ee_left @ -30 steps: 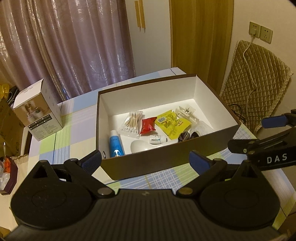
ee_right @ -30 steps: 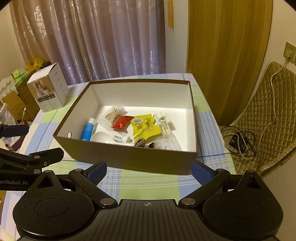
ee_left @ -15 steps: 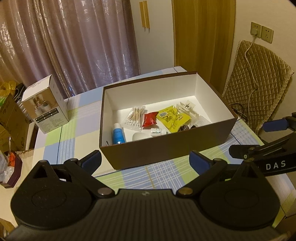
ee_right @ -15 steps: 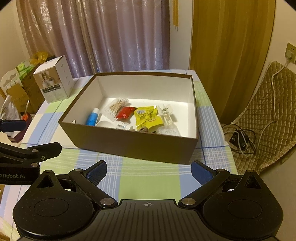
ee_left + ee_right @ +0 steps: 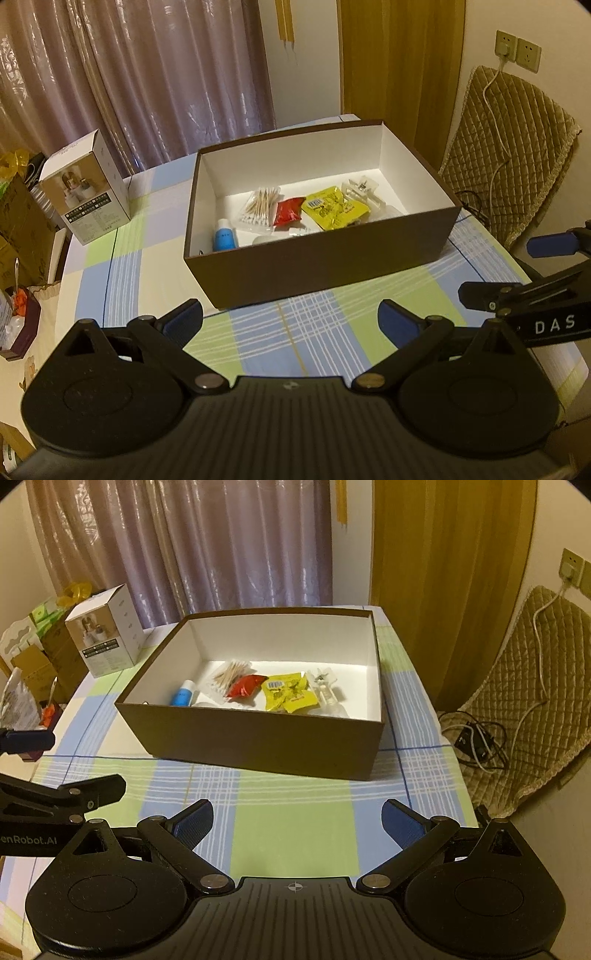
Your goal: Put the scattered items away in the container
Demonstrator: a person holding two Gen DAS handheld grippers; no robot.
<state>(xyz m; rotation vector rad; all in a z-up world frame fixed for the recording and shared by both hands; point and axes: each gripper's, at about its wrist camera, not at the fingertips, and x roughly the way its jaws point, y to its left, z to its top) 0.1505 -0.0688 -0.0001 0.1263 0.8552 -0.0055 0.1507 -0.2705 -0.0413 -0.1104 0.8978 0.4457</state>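
A brown box with a white inside (image 5: 321, 258) (image 5: 258, 738) stands on the checked tablecloth. Inside lie a cotton swab pack (image 5: 258, 210) (image 5: 229, 675), a red packet (image 5: 290, 216) (image 5: 245, 686), a yellow packet (image 5: 334, 212) (image 5: 290, 692), a blue-and-white tube (image 5: 224, 240) (image 5: 183, 698), a clear clip (image 5: 362, 190) (image 5: 325, 688) and a white object partly hidden by the front wall. My left gripper (image 5: 290, 325) is open and empty, in front of the box. My right gripper (image 5: 297, 825) is open and empty, also in front of it.
A white product carton (image 5: 86, 192) (image 5: 107, 631) stands on the table left of the box. A quilted chair with cables (image 5: 524, 701) is to the right. Bags and cartons (image 5: 18, 221) crowd the left side beyond the table edge.
Both grippers have pulled back and away from the box, which now looks smaller and farther. Both stay open and empty.
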